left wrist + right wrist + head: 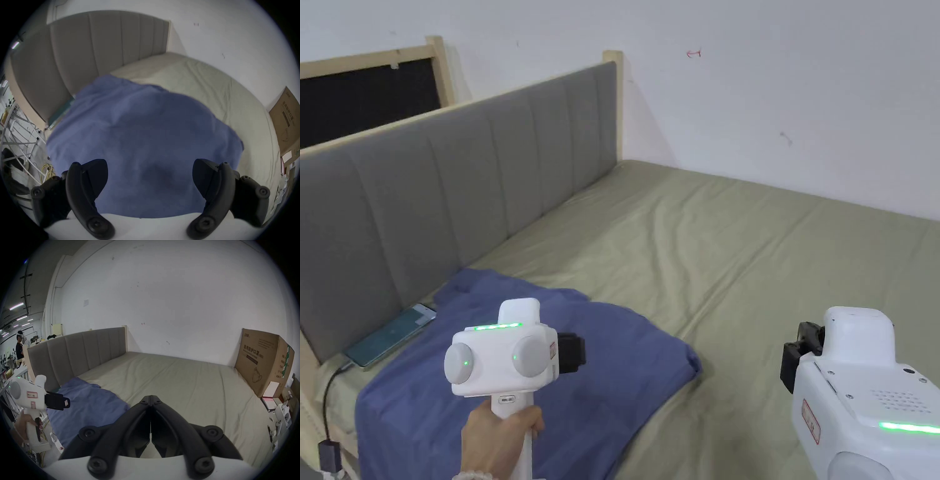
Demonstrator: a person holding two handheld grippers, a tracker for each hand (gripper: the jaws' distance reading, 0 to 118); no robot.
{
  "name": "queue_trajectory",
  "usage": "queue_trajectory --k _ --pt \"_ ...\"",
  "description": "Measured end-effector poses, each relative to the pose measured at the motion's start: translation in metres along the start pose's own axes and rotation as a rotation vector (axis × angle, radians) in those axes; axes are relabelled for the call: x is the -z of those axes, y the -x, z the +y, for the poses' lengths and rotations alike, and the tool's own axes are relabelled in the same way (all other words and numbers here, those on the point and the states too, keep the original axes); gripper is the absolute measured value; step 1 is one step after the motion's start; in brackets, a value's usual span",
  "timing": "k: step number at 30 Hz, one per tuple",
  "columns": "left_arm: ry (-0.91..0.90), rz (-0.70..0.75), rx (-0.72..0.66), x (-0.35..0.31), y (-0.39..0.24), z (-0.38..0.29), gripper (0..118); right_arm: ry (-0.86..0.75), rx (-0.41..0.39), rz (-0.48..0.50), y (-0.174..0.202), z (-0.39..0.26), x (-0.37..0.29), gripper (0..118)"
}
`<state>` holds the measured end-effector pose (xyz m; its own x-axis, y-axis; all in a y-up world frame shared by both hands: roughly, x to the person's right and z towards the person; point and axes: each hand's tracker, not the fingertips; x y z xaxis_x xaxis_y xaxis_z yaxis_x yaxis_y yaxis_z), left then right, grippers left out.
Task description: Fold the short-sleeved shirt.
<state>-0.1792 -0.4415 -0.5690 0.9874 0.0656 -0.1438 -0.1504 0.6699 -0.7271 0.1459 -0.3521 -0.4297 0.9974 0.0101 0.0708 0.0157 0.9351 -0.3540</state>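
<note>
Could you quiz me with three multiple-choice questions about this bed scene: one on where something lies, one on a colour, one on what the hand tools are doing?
1. Where does the phone lie?
A. Beside the headboard, at the shirt's edge
B. On the cardboard box
C. In the middle of the bed sheet

2. What colour is the shirt?
A. Red
B. Blue
C. White

3. How do the two grippers stand?
A. Both shut
B. Both open
C. The left gripper open, the right gripper shut

Answers: 1 A, the phone rests against the grey headboard next to the shirt. 2 B, the cloth is blue on the olive bed sheet. 3 C, the left jaws stand wide apart above the shirt, while the right jaws meet with nothing between them.
</note>
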Motion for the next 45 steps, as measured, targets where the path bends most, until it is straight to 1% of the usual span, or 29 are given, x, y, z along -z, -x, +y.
queue_trajectory --k 2,6,7,8,9,10,11,12,13,14,16,18,19,20,21,23,24,26,27,29,30,32,34,39,41,42,43,44,45 --pt "0.059 0.034 0.004 0.029 -0.005 0.000 109 0.023 0.001 -0.008 -0.004 -0.003 0.012 0" --pt "0.177 0.015 0.017 0.075 -0.011 -0.007 110 0.059 -0.003 -0.019 -0.008 -0.013 0.029 0" --pt "0.184 0.019 0.013 0.086 -0.013 -0.010 107 0.074 -0.009 -0.023 -0.009 -0.015 0.034 0" --pt "0.209 0.028 0.028 0.097 -0.015 -0.014 95 0.092 -0.018 -0.025 -0.009 -0.018 0.037 0" --pt "0.250 0.034 0.045 0.107 -0.017 -0.017 79 0.102 -0.024 -0.028 -0.010 -0.020 0.040 0" --pt "0.278 0.032 0.063 0.114 -0.020 -0.022 56 0.114 -0.025 -0.033 -0.011 -0.022 0.043 0" --pt "0.241 0.039 0.065 0.112 -0.022 -0.025 38 0.130 -0.021 -0.031 -0.012 -0.024 0.046 0" --pt "0.241 0.039 0.060 0.109 -0.022 -0.023 16 0.141 -0.014 -0.028 -0.014 -0.026 0.048 0" --pt "0.241 0.034 0.047 0.103 -0.020 -0.020 2 0.142 -0.007 -0.028 -0.015 -0.029 0.049 0" --pt "0.216 0.022 0.024 0.098 -0.016 -0.017 2 0.147 -0.003 -0.028 -0.015 -0.030 0.051 0" --pt "0.214 0.042 0.067 0.094 -0.017 -0.011 2 0.158 0.014 -0.030 -0.015 -0.034 0.055 0" --pt "0.230 0.104 0.108 0.093 -0.018 -0.008 2 0.173 0.039 -0.014 -0.016 -0.036 0.055 0" --pt "0.228 0.146 0.092 0.091 -0.016 -0.007 2 0.169 0.045 -0.010 -0.016 -0.037 0.053 0" --pt "0.254 0.071 0.029 0.092 -0.013 -0.005 2 0.167 0.041 -0.006 -0.016 -0.035 0.048 0" --pt "0.261 0.084 0.018 0.090 -0.012 -0.002 2 0.168 0.033 -0.005 -0.016 -0.035 0.047 0" --pt "0.257 0.054 -0.037 0.087 -0.007 0.008 2 0.168 0.012 -0.019 -0.019 -0.036 0.044 0" --pt "0.255 0.040 -0.030 0.082 -0.006 0.011 2 0.167 0.020 -0.024 -0.022 -0.035 0.042 0" --pt "0.246 -0.049 -0.078 0.066 -0.006 0.019 2 0.168 0.081 -0.029 -0.033 -0.035 0.038 0" --pt "0.234 -0.084 -0.096 0.058 -0.009 0.024 2 0.167 0.094 -0.038 -0.037 -0.034 0.037 0" --pt "0.203 -0.132 -0.069 0.042 -0.025 0.036 2 0.154 0.093 -0.061 -0.047 -0.032 0.032 0" --pt "0.184 -0.149 -0.029 0.034 -0.037 0.043 2 0.150 0.094 -0.077 -0.053 -0.029 0.029 0" --pt "0.138 -0.204 -0.010 0.014 -0.067 0.056 2 0.121 0.111 -0.109 -0.068 -0.024 0.019 0" --pt "0.099 -0.285 0.005 -0.006 -0.101 0.065 2 0.087 0.161 -0.140 -0.085 -0.016 0.007 0" --pt "0.039 -0.563 0.163 -0.075 -0.213 0.068 2 0.004 0.196 -0.274 -0.130 0.006 -0.037 0" --pt "0.017 -0.710 0.224 -0.108 -0.254 0.061 2 -0.035 0.221 -0.314 -0.148 0.012 -0.057 0" --pt "0.024 -0.791 0.218 -0.125 -0.273 0.055 2 -0.049 0.228 -0.343 -0.158 0.014 -0.067 0" --pt "0.027 -0.861 0.256 -0.140 -0.293 0.049 2 -0.067 0.224 -0.371 -0.166 0.016 -0.078 0" --pt "0.022 -0.916 0.295 -0.154 -0.314 0.042 2 -0.075 0.220 -0.403 -0.176 0.017 -0.088 0" --pt "0.014 -0.931 0.330 -0.164 -0.332 0.033 2 -0.083 0.218 -0.433 -0.183 0.016 -0.096 0"
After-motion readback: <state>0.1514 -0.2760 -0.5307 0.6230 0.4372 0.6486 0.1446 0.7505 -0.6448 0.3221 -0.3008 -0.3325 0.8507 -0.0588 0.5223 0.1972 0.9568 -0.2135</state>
